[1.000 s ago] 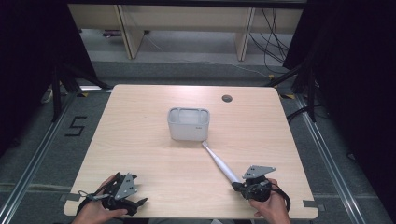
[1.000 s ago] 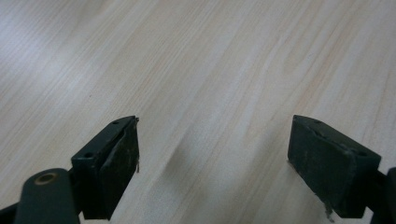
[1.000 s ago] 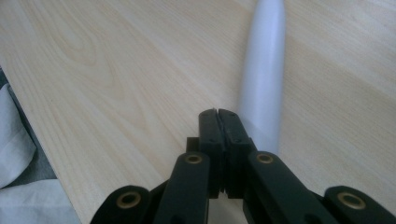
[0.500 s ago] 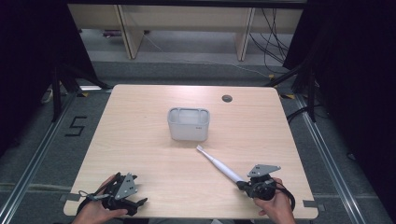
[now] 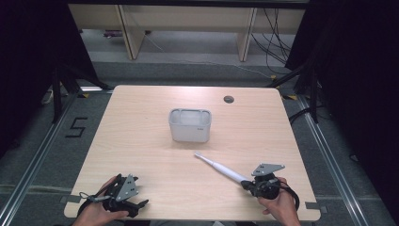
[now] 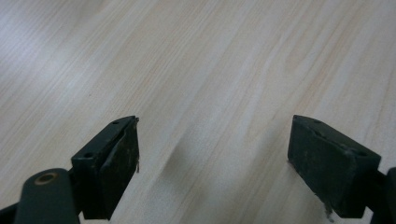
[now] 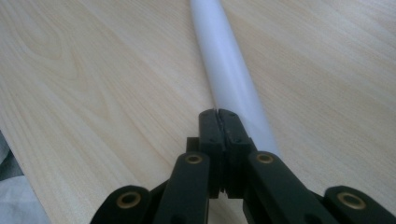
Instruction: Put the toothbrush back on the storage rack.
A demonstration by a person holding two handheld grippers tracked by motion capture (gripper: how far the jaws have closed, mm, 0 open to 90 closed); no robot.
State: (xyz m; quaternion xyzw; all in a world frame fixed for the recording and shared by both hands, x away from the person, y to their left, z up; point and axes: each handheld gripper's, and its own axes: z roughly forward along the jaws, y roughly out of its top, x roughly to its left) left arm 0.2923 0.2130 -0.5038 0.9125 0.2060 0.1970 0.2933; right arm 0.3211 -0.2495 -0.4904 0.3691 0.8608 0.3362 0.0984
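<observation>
Item: my right tool (image 7: 219,122) clenched, toothbrush (image 7: 229,70) lying beside it ungripped; could roll off the table (image 5: 141,141); left tool (image 6: 212,158) released.

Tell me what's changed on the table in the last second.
The right tongs drew the white electric toothbrush back from the grey plastic bin toward the table's near edge, jaws closed beside its handle. The bin and the open left tongs stayed put.

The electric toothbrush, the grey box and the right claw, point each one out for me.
electric toothbrush (image 5: 221,168), high view, on the middle of its white handle.
grey box (image 5: 189,133), high view, on its front wall.
right claw (image 7: 218,122), right gripper view, where its closed tips meet.
</observation>
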